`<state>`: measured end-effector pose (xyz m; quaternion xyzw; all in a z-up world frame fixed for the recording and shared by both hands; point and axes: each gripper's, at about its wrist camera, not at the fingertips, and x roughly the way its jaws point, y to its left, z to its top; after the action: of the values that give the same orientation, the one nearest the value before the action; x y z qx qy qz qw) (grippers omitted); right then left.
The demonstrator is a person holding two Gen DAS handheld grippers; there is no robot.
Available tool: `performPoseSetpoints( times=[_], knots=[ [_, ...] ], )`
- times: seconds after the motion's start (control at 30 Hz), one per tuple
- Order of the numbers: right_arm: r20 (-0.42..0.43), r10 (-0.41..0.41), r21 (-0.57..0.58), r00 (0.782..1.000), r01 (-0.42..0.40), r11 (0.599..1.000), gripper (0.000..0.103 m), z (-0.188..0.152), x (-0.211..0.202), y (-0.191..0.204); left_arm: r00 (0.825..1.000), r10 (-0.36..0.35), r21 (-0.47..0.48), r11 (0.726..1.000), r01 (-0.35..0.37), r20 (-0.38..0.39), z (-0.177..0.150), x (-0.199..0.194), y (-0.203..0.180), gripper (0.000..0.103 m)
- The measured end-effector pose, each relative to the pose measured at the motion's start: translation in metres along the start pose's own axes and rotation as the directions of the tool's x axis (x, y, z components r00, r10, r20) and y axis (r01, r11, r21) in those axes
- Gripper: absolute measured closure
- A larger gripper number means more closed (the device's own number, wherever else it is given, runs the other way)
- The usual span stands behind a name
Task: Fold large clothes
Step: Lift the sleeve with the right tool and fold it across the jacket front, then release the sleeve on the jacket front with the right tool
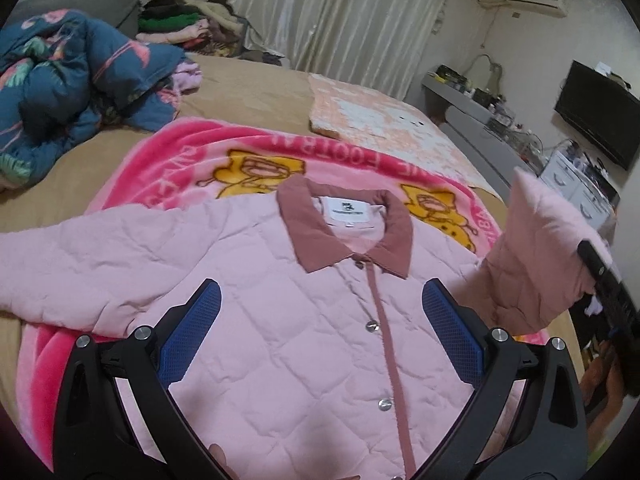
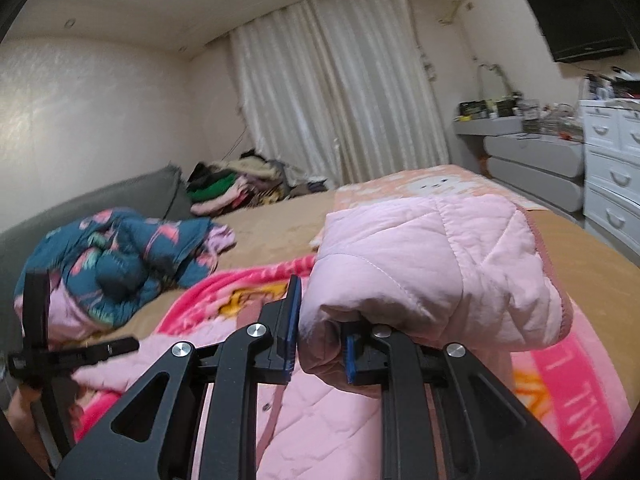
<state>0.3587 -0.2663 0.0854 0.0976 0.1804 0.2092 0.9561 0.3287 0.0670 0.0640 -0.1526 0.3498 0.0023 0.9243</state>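
1. A pale pink quilted jacket (image 1: 280, 320) with a dusty-rose corduroy collar (image 1: 348, 232) and silver snap buttons lies front-up on a bright pink fleece blanket (image 1: 180, 152) printed with yellow cartoon figures, spread over the tan bed (image 1: 248, 92).
2. My left gripper (image 1: 320, 336) hovers over the jacket's chest with its blue-padded jaws wide apart, nothing between them; the rose placket and snaps show in the gap.
3. My right gripper (image 2: 320, 344) has its jaws clamped on the jacket's right sleeve (image 2: 432, 264), the pink quilted fabric bunched up between the blue pads and lifted off the bed.
4. From the left wrist view, that raised sleeve (image 1: 536, 256) stands up at the right side of the jacket, with the black body of my right gripper at its outer edge.
5. The other sleeve (image 1: 80, 256) lies stretched flat toward the left, on the blanket and the bed.
6. A white label sits inside the collar; its print is too small to read.
7. Farther back on the bed are a crumpled teal floral quilt (image 1: 72, 80), a peach patterned folded blanket (image 1: 380, 120), and a pile of mixed clothes (image 1: 188, 20) by the cream curtains (image 1: 348, 12).
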Motion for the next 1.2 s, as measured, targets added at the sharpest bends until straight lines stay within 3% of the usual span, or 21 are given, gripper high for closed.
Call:
performPoseSetpoints(
  times=[0.23,0.43,0.5,0.63,0.7,0.73,0.8,0.87,0.93,0.97,1.0,1.1,1.2],
  knots=[
    [-0.11,0.039,-0.06,0.993,-0.046,0.997,0.087,-0.026,0.036,0.033,0.999,0.034,-0.034,0.999,-0.035,-0.026,-0.011,0.008,0.02,0.009],
    [-0.247,0.059,-0.084,0.967,-0.082,0.993,0.086,-0.062,0.074,0.057,0.996,0.001,-0.06,0.998,-0.006,-0.084,-0.037,0.022,0.035,0.009],
    [-0.293,0.062,-0.072,0.954,-0.086,0.994,0.086,-0.074,0.083,0.061,0.993,0.024,-0.059,0.998,-0.031,-0.117,-0.047,0.031,0.043,0.009],
    [-0.402,0.12,0.078,0.908,-0.097,0.992,0.079,-0.098,0.101,0.053,0.984,0.011,-0.114,0.993,-0.032,-0.178,-0.055,0.05,0.057,0.009],
    [-0.447,0.16,0.213,0.88,-0.069,0.975,0.059,-0.11,0.106,0.042,0.98,-0.004,-0.138,0.99,-0.024,-0.198,-0.057,0.057,0.06,0.009],
    [-0.454,0.189,0.304,0.871,-0.048,0.951,0.057,-0.117,0.105,0.032,0.977,-0.012,-0.143,0.99,-0.018,-0.211,-0.058,0.06,0.059,0.009],
    [-0.422,0.222,0.445,0.879,-0.013,0.895,0.055,-0.123,0.096,0.014,0.974,-0.036,-0.151,0.988,0.002,-0.225,-0.061,0.064,0.056,0.009],
    [-0.372,0.205,0.513,0.905,0.016,0.858,0.049,-0.12,0.083,0.0,0.97,-0.067,-0.162,0.986,0.028,-0.236,-0.063,0.066,0.052,0.009],
    [-0.292,0.147,0.539,0.945,0.035,0.842,0.041,-0.112,0.069,-0.011,0.962,-0.118,-0.183,0.98,0.074,-0.247,-0.065,0.068,0.048,0.009],
    [-0.279,0.144,0.518,0.949,0.023,0.855,0.045,-0.109,0.069,-0.011,0.958,-0.142,-0.193,0.977,0.095,-0.249,-0.065,0.069,0.046,0.009],
    [-0.278,0.154,0.5,0.948,0.006,0.866,0.068,-0.107,0.071,-0.01,0.954,-0.165,-0.205,0.972,0.115,-0.25,-0.065,0.068,0.045,0.009],
    [-0.252,0.177,0.422,0.951,-0.056,0.905,0.077,-0.098,0.07,0.005,0.938,-0.262,-0.283,0.939,0.193,-0.229,-0.06,0.061,0.049,0.009],
    [-0.236,0.136,0.219,0.962,-0.083,0.972,0.077,-0.088,0.065,0.037,0.933,-0.314,-0.348,0.906,0.239,-0.177,-0.05,0.048,0.061,0.009]
  ],
)
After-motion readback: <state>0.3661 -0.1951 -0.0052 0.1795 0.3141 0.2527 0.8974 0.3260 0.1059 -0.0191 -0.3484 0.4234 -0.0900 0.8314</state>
